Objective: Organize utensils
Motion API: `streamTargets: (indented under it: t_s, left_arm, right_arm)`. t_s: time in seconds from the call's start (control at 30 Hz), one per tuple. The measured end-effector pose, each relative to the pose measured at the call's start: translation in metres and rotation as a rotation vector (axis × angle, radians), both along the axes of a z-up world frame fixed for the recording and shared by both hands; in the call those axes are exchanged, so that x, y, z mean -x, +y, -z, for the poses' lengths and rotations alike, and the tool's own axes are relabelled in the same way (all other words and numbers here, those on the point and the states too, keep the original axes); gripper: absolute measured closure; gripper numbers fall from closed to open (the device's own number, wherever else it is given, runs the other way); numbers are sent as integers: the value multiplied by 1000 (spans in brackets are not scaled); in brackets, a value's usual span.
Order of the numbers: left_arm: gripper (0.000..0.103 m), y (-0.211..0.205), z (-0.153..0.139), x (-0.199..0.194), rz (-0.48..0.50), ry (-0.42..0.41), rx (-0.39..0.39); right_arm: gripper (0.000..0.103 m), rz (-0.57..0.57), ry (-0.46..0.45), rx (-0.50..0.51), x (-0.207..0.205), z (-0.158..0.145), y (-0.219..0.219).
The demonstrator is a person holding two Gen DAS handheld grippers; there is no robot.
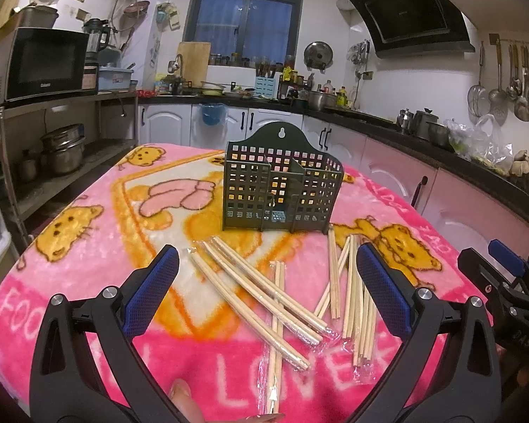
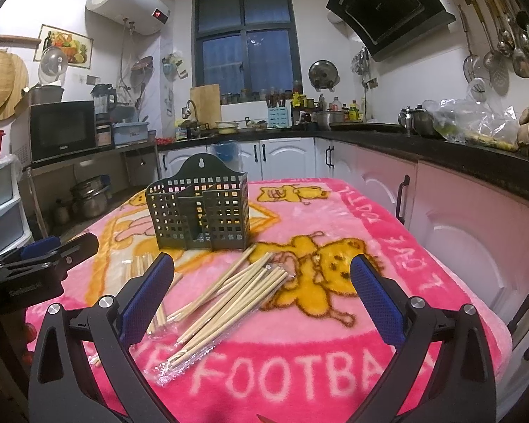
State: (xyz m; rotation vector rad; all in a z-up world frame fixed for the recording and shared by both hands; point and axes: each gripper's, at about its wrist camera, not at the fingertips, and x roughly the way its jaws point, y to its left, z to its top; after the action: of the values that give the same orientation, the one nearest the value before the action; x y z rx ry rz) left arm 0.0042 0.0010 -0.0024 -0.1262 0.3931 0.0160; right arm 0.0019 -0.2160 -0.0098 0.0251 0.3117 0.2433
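Both my tongs hang over a pink blanket (image 1: 88,246) with nothing between their blue pads. My left tongs (image 1: 268,282) stand wide, and so do my right tongs (image 2: 262,282).

Ahead of both, upright on the blanket, stands the dark green rack (image 1: 280,183), a perforated holder with dividers and a hanging hole in its raised back. From the left tongs it sits straight ahead; from the right tongs it sits ahead and to the left (image 2: 199,208).

Chopsticks lie loose between the rack and the tongs, in two groups. The wrapped pairs (image 1: 261,296), in clear sleeves, lie crossed over one another inside the span of my left tongs. The second bundle (image 1: 356,303) fans out just inside my left tongs' right finger; the same bundle (image 2: 229,303) lies inside the span of my right tongs, nearer their left finger, its near ends on clear wrap. No chopstick stands in the rack as far as I can tell.

My right tongs show at the right edge of the left view, and my left tongs at the left edge of the right view
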Motion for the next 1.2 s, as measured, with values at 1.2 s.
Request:
streamTargets:
  t_s: [1.2]
  left_arm:
    - [10, 34, -3, -2, -85, 2, 23]
  right_arm:
    - [6, -138, 81, 34, -26, -1, 28]
